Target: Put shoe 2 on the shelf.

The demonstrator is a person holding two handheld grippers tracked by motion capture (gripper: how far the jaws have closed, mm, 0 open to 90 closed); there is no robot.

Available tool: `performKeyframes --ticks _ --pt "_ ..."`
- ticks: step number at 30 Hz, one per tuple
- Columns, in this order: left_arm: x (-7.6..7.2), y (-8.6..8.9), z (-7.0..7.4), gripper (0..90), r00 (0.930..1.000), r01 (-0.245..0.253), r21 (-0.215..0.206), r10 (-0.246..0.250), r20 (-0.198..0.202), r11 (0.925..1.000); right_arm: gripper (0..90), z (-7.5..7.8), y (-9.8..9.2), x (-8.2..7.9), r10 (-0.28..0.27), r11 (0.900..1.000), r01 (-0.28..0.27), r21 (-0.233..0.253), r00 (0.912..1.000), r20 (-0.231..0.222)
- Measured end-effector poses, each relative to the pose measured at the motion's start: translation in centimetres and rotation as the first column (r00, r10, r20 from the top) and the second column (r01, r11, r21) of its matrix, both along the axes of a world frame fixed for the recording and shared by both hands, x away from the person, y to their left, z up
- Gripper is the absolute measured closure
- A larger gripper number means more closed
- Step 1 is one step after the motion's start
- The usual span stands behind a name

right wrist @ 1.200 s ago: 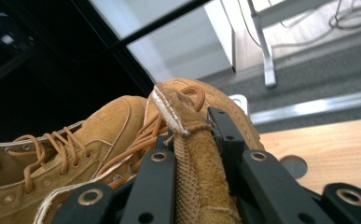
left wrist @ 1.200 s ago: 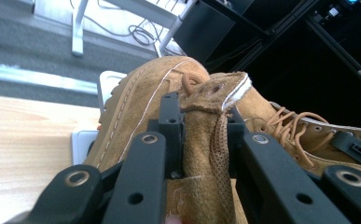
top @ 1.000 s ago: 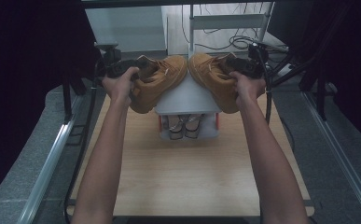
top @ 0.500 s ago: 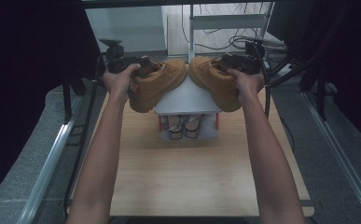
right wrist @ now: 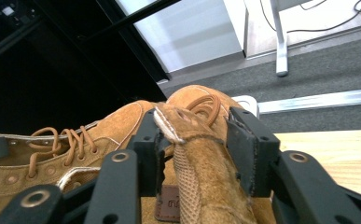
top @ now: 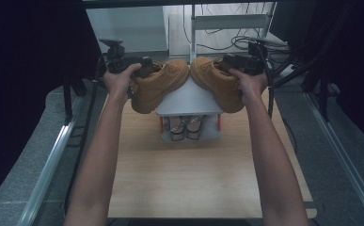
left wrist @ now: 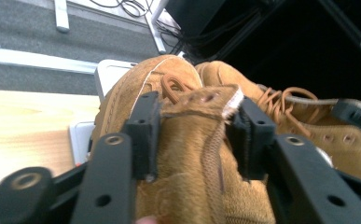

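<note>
**Two Boots Held Aloft: Slip Hazard**

The left gripper (top: 144,67) pinches the heel collar of the left boot (top: 158,84), jaws pressed into the suede on either side. This boot hangs toe-inward above the white rack (top: 189,96), toe near the right boot (top: 215,80). The right gripper (top: 226,63) clamps that boot's collar likewise. Risk: soft collar material can compress and slide from the pads, dropping a boot onto the rack or the table (top: 193,174). The toes can also collide if either hand swings inward.
</note>
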State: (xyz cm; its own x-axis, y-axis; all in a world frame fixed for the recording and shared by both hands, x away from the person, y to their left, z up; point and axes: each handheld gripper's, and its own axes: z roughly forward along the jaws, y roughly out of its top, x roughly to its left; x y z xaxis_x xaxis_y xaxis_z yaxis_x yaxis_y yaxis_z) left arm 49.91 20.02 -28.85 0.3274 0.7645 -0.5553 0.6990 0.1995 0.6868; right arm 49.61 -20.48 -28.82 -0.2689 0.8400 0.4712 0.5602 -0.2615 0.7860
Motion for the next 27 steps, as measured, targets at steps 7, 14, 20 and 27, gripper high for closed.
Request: performKeyframes --ticks 7,14,20,27 --pt "0.0 0.1 0.2 43.7 0.9986 0.047 0.015 -0.048 0.024 0.9988 49.7 0.7 -0.5 -0.4 0.016 1.0 -0.016 0.008 0.9985 0.052" --pt "-0.2 0.0 0.3 34.5 0.9964 0.068 0.019 -0.069 0.048 0.9975 48.7 0.5 -1.2 -0.9 0.028 0.999 -0.029 0.014 0.9969 0.074" --pt "-0.5 0.4 0.9 28.5 0.9947 0.06 -0.002 -0.059 0.083 0.9982 47.2 0.7 -1.5 -1.2 0.033 0.999 -0.035 0.013 0.9959 0.084" --pt "-1.1 1.4 1.6 28.1 0.9923 0.052 0.024 -0.055 0.111 0.9983 47.2 1.0 -1.8 -1.5 0.031 0.999 -0.033 0.015 0.9945 0.1"
